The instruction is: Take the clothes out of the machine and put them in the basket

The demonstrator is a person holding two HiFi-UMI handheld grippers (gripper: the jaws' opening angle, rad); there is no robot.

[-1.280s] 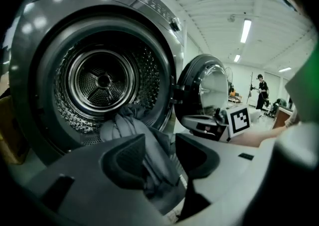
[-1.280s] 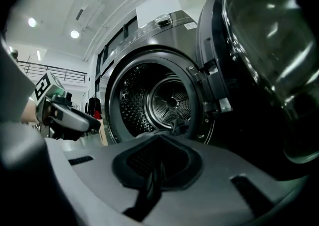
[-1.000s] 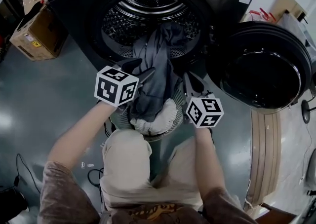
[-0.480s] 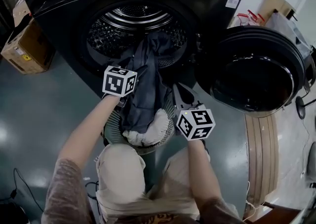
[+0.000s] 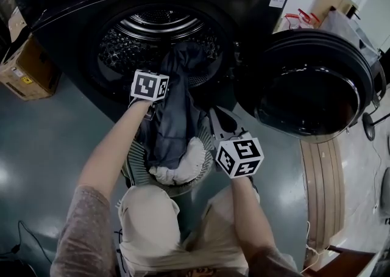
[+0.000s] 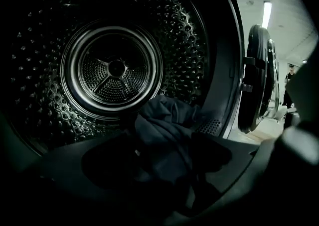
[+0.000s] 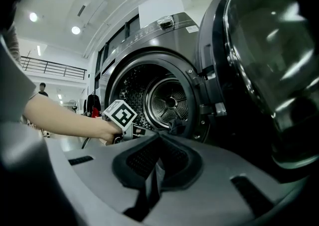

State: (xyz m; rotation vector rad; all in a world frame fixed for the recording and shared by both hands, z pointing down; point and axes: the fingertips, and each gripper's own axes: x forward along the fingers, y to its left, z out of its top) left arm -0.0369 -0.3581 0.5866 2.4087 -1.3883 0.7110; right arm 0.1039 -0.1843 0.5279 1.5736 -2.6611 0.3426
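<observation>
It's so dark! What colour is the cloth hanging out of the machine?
The cloth is dark blue-grey, clearest in the head view.

Left arm (image 5: 113,147) bare and stretched forward, left hand (image 5: 141,107) just behind the left marker cube (image 5: 150,85). Left gripper (image 6: 159,163) tipped downward, jaws wide apart and just been opening. A dark garment (image 6: 164,135) lies between them, pads not pressing on it. Right arm (image 5: 247,208) bent and kept closer in. Right gripper (image 7: 155,168) near level, jaws drawn together, right marker cube (image 5: 239,157) covering the hand. Knees (image 5: 149,208) bent below the arms, brown short sleeves (image 5: 79,233) at the shoulders.
</observation>
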